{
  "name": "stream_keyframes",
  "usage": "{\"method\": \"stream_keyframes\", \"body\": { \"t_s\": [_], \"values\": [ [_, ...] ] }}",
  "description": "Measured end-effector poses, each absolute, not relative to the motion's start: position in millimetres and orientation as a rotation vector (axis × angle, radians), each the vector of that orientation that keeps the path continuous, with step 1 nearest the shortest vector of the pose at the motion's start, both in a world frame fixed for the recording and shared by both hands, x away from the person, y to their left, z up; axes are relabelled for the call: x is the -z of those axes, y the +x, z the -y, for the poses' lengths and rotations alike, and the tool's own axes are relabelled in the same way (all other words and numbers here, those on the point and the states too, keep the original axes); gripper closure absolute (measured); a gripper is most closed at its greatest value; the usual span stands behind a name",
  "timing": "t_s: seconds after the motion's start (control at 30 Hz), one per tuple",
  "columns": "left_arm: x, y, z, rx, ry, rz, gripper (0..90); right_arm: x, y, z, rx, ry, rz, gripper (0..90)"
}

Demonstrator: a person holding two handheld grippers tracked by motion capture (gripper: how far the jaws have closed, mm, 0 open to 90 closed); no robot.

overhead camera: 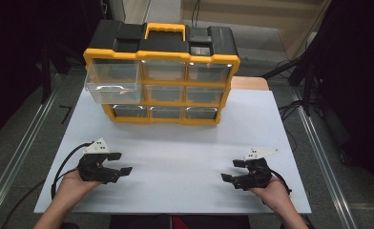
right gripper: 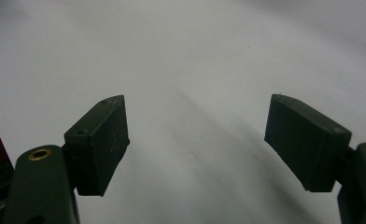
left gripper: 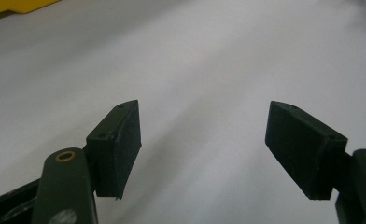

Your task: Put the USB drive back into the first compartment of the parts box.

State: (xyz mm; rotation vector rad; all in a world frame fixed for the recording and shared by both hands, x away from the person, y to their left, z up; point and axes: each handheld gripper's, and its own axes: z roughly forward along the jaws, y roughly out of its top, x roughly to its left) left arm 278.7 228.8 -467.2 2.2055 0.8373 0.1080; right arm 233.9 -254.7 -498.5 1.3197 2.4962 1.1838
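Observation:
A yellow and black drawer organizer [overhead camera: 162,76] stands at the far side of the white table [overhead camera: 175,143], with clear drawers in rows. Its top-left drawer [overhead camera: 112,82] is pulled out toward me. My left gripper [overhead camera: 119,163] rests near the table's front left, held in a hand, its jaws wide apart with nothing between them. In the left gripper view the gripper [left gripper: 202,140] faces bare white tabletop. My right gripper [overhead camera: 233,171] sits at the front right, also open and empty. The right gripper view has the gripper [right gripper: 197,140] over plain table.
A yellow corner of the organizer [left gripper: 13,5] peeks in at the left gripper view's top left. Metal floor rails [overhead camera: 18,157] run along both sides of the table. Dark stands and cables [overhead camera: 295,67] sit off to the right.

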Motion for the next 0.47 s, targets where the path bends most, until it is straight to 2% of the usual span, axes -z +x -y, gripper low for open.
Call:
{"method": "stream_keyframes", "body": {
  "t_s": [0.47],
  "values": [
    [467.3,278.9,-230.0,-0.122,2.208,-0.843,28.0,498.7,234.1,255.0,-1.180,1.320,-2.496,19.7]
  ]
}}
